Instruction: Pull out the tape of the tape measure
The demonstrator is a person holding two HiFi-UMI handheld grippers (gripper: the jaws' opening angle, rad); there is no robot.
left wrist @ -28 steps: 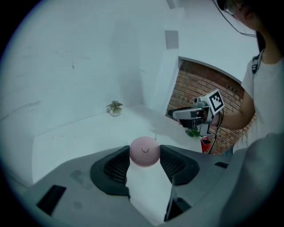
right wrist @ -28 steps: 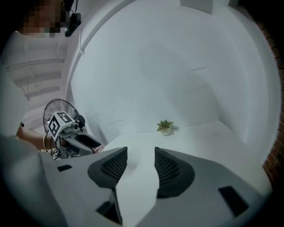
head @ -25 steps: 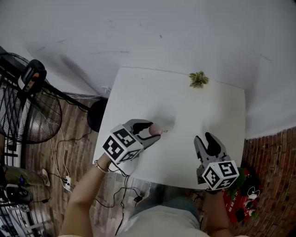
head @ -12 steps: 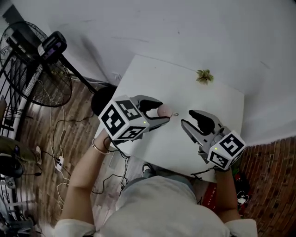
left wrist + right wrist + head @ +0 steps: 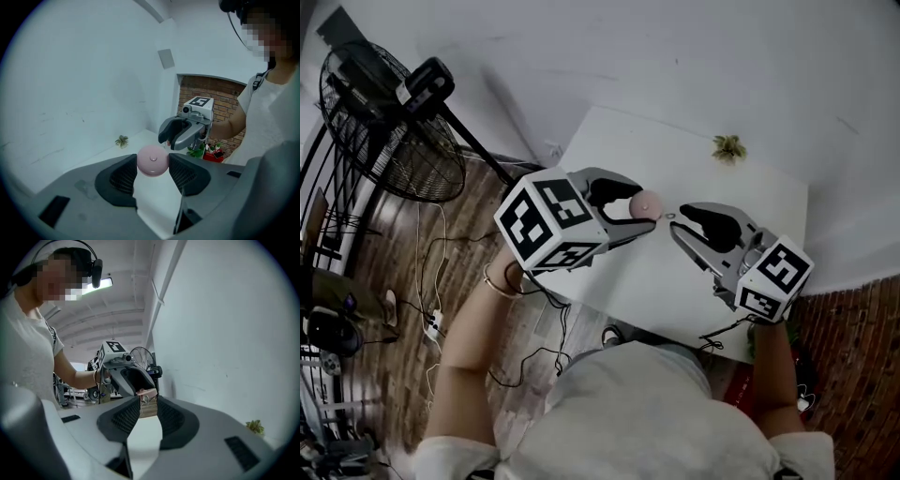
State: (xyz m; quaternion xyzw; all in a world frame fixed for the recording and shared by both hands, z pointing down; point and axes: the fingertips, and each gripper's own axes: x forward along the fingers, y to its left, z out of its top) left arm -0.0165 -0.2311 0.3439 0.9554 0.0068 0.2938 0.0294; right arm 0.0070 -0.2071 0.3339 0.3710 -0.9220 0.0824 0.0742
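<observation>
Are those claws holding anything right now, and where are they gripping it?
The left claw pinches the round pink tape measure by its opposite sides. The right claw is open, holding nothing.

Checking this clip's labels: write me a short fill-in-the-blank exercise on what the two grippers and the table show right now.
1. The left gripper is shut on a round ____ tape measure.
2. The right gripper is ____, with nothing gripped.
3. The only thing standing on the white table is a small green ____.
Missing words: pink; open; plant.
</observation>
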